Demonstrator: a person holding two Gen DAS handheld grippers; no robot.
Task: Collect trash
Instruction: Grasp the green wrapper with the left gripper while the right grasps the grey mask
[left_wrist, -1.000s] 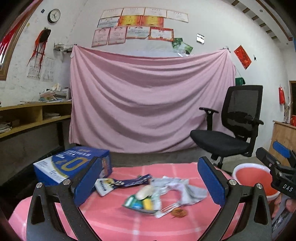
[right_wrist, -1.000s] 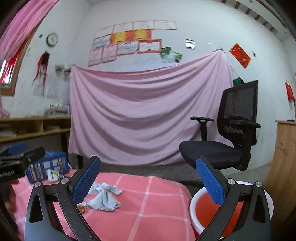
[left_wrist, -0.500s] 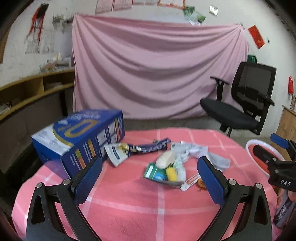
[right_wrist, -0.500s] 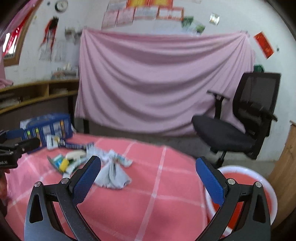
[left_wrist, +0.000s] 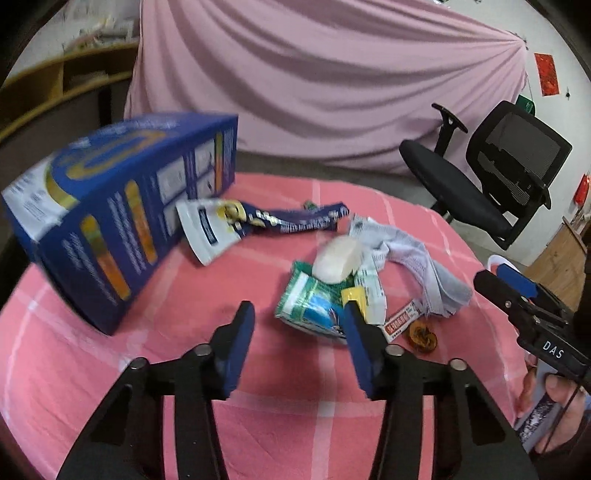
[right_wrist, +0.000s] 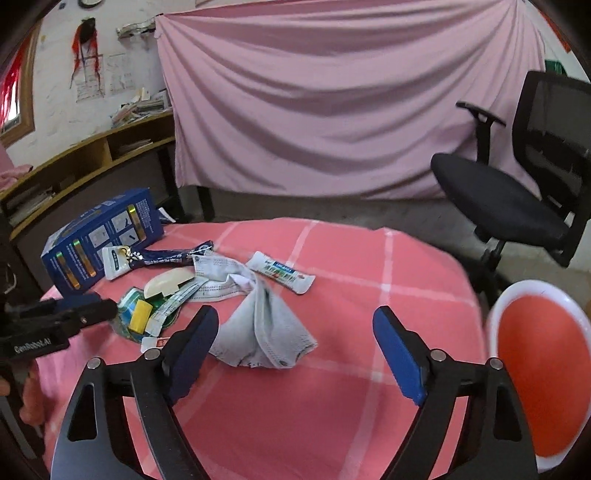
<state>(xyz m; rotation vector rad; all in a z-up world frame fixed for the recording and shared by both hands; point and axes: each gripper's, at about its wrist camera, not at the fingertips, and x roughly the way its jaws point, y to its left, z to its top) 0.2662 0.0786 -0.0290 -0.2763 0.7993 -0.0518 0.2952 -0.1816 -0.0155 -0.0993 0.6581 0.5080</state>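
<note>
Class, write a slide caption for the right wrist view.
Open right gripper above a grey cloth amid wrappers on a pink table.

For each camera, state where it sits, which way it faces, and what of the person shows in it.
Left wrist: sits on the left gripper, angled down at the wrappers and blue box; the right gripper and a hand show at the right edge.
Right wrist: sits on the right gripper, angled down over the grey cloth, red bucket at right; the left gripper shows at the left edge.
Shared: pink tablecloth, box, wrappers, cloth, office chair, pink drape.
</note>
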